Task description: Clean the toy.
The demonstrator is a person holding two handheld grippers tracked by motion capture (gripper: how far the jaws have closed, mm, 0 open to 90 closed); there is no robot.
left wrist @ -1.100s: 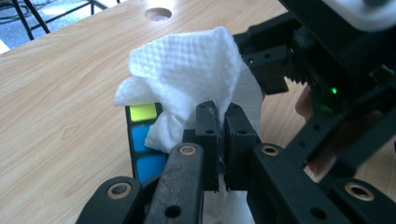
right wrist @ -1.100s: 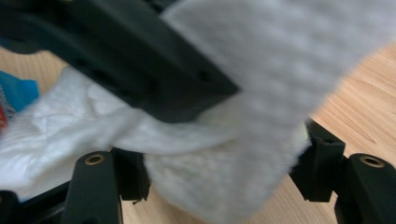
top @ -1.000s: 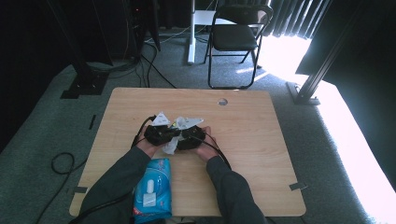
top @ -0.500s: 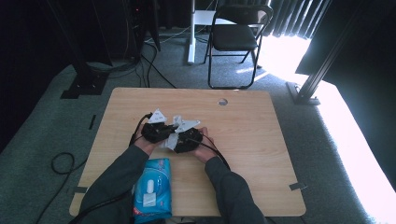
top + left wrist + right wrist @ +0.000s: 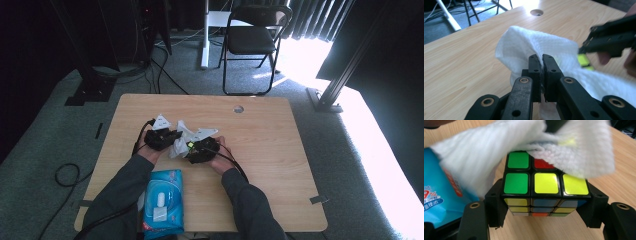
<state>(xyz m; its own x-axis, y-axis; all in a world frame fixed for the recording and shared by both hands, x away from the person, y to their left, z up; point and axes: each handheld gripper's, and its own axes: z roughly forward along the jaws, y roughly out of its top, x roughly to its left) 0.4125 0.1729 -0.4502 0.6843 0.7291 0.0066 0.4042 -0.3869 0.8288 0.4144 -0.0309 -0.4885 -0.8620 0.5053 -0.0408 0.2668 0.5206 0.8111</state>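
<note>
1. High view: the person's two hands meet near the middle of the wooden table (image 5: 280, 150). The left gripper (image 5: 172, 137) and the right gripper (image 5: 195, 150) sit close together, with a white wipe (image 5: 187, 132) bunched between and over them. A blue pack of wipes (image 5: 162, 197) lies at about seven o'clock from the hands, near the table's front edge. A black folding chair (image 5: 252, 40) stands on the floor at twelve o'clock, beyond the table.

2. Left gripper view: the left gripper (image 5: 541, 66) has its jaws clenched on a fold of the wipe (image 5: 529, 45), which billows up toward twelve o'clock and trails off toward four o'clock. The right gripper (image 5: 614, 37) shows at two to three o'clock, blurred, with a flash of yellow-green below it.

3. Right gripper view: the right gripper (image 5: 545, 202) is grasping a puzzle cube (image 5: 541, 185), one jaw pressed on each side. The wipe (image 5: 564, 147) drapes over the cube's top face from twelve to two o'clock; green and yellow squares stay uncovered toward the camera. The pack of wipes (image 5: 439, 195) sits at nine o'clock.

4. Progress, as I judge it: the wipe is out and on the cube, so cleaning is under way. Part of the top face is covered; the front and other faces appear not yet wiped.
</note>
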